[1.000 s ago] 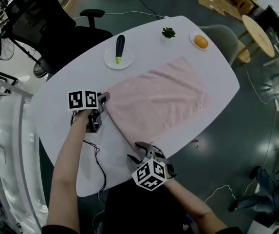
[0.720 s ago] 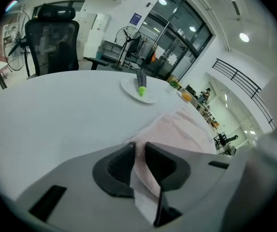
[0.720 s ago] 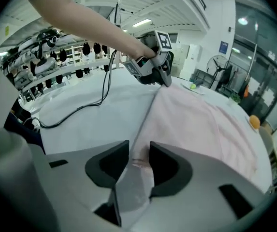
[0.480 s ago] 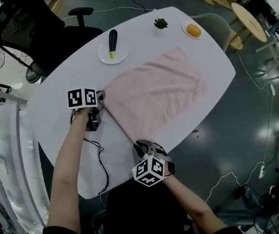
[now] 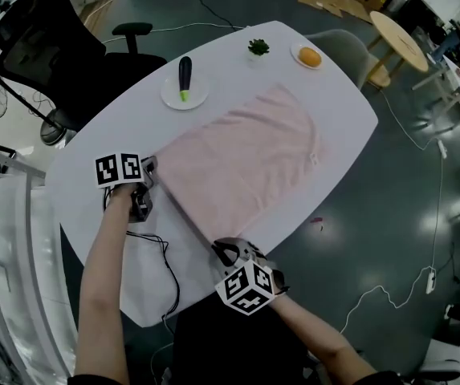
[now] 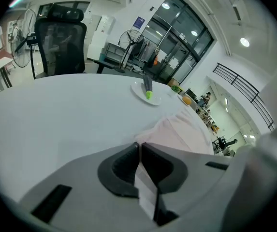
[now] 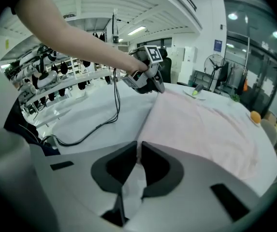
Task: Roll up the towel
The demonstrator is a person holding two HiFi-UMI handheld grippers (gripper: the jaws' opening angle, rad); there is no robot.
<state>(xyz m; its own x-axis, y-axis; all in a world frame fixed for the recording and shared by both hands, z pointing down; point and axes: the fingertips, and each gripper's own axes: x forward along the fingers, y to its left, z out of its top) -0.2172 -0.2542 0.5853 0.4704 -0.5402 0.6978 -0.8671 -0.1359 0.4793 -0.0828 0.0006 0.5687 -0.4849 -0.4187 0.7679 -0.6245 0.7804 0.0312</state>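
Observation:
A pale pink towel lies spread flat across the white oval table. My left gripper is shut on the towel's near left corner; its jaws have just been closing with the cloth between them. My right gripper is shut on the near right corner at the table's front edge, its jaws likewise just closed on the fabric. The near hem runs taut between the two grippers. In the right gripper view the left gripper shows across the towel.
A white plate with a dark eggplant sits beyond the towel's left end. A small green plant and an orange on a plate stand at the far edge. A black cable trails over the table near me. A black office chair stands at far left.
Both grippers' jaws have closed on the towel's near corners. The left gripper has moved left, drawing the near hem taut; the right gripper has lifted slightly.

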